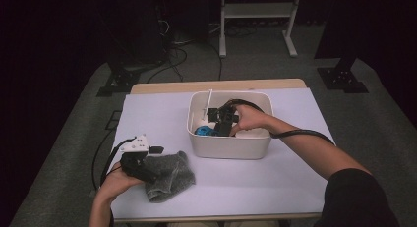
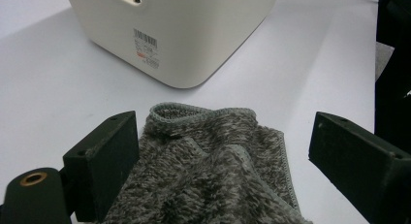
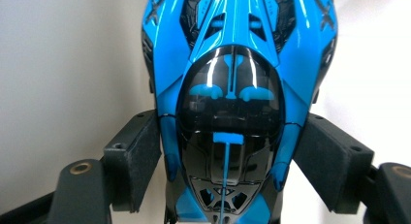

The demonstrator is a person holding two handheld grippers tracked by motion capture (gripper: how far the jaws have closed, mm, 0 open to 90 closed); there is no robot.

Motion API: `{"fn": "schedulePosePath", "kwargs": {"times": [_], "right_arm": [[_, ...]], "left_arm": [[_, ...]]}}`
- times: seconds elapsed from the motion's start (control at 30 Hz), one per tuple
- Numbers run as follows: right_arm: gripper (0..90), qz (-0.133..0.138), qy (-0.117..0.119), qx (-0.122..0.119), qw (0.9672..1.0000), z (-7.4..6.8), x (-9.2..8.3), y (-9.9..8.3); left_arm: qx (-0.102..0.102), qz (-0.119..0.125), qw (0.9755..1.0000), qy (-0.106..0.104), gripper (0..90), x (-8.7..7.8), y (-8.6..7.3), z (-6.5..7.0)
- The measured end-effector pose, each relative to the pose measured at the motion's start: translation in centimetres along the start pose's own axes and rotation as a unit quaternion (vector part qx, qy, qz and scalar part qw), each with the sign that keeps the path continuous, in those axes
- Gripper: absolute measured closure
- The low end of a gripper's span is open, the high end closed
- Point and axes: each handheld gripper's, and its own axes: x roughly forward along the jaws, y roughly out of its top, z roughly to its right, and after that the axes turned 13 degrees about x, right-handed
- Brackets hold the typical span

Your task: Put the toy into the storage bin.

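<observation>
Right gripper [image 3: 228, 161]: jaws pressed to both flanks of a blue-and-black toy car [image 3: 232, 88], inside the white bin [image 1: 231, 148]. Left gripper [image 2: 223, 156]: jaws spread wide, straddling a grey fleecy cloth [image 2: 213, 161] on the white table cover [image 1: 295, 178], just beside the bin. Step judged: extracting the car. Next: a straight lift clear of the bin wall.

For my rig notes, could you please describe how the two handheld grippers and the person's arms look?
Both grippers have black blocky jaws with brass-coloured screw inserts. The left gripper carries a white plate on top; the right gripper is black, and each trails a black cable. The right arm has a dark sleeve.
</observation>
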Motion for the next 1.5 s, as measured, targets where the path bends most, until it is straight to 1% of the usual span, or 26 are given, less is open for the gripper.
{"fn": "schedulePosePath", "kwargs": {"times": [0.03, 0.07, 0.1, 0.13, 0.17, 0.2, 0.3, 0.37, 0.63, 0.7, 0.8, 0.87, 1.1, 1.2, 1.5], "right_arm": [[24.9, 0.004, 0.002, 0.001, 1.0, 0.0, -0.1, 0.0], [25.0, 0.011, 0.01, 0.0, 0.9999, 0.1, -0.4, 0.0], [22.4, 0.023, 0.018, 0.001, 0.9996, 0.2, -0.8, 0.1], [22.0, 0.03, 0.01, 0.001, 0.9995, 0.1, -1.1, 0.1], [23.9, 0.029, 0.013, 0.001, 0.9995, 0.2, -1.3, 0.1], [23.9, 0.033, 0.018, 0.003, 0.9993, 0.1, -1.4, 0.0], [23.5, 0.039, 0.011, 0.003, 0.9992, 0.1, -1.9, -0.2], [23.5, 0.047, 0.018, 0.009, 0.9987, 0.1, -2.3, -0.3], [24.2, 0.068, 0.021, 0.024, 0.9972, 0.0, -3.9, -1.2], [24.2, 0.072, 0.021, 0.025, 0.9968, 0.0, -4.4, -1.4], [24.3, 0.085, 0.019, 0.029, 0.9958, -0.1, -5.5, -1.9], [25.2, 0.096, 0.021, 0.032, 0.9946, -0.3, -6.2, -2.1], [25.4, 0.113, 0.017, 0.038, 0.9927, -0.7, -7.9, -3.2], [25.4, 0.12, 0.015, 0.04, 0.9919, -0.8, -8.6, -3.7], [26.1, 0.151, 0.01, 0.052, 0.9871, -1.2, -10.9, -5.3]], "left_arm": [[0.0, -0.001, 1.0, 0.0, 9.9, 0.0, 0.0, 0.0], [0.002, -0.001, 1.0, -0.001, 9.9, 0.0, 0.0, 0.0], [0.001, 0.0, 1.0, -0.002, 9.9, 0.0, 0.0, 0.0], [0.001, -0.001, 1.0, -0.002, 9.9, 0.0, 0.0, 0.0], [0.0, -0.001, 1.0, -0.002, 9.9, 0.0, 0.0, 0.0], [0.001, 0.0, 1.0, -0.003, 9.9, 0.0, 0.0, 0.0], [0.002, 0.0, 1.0, -0.003, 9.9, 0.0, 0.0, 0.0], [0.001, 0.001, 1.0, -0.003, 9.9, 0.0, 0.1, 0.1], [0.002, 0.004, 1.0, -0.004, 9.8, 0.2, 0.2, 0.1], [0.005, 0.0, 1.0, -0.004, 9.8, 0.2, 0.2, 0.2], [0.003, 0.001, 1.0, -0.005, 9.8, 0.2, 0.2, 0.2], [0.003, 0.0, 1.0, -0.005, 9.8, 0.2, 0.2, 0.2], [0.01, 0.005, 0.9999, -0.006, 9.7, 0.2, 0.5, 0.2], [0.007, 0.007, 0.9999, -0.005, 9.8, 0.2, 0.5, 0.3], [0.01, 0.008, 0.9999, -0.002, 9.7, 0.0, 0.5, 0.2]]}}
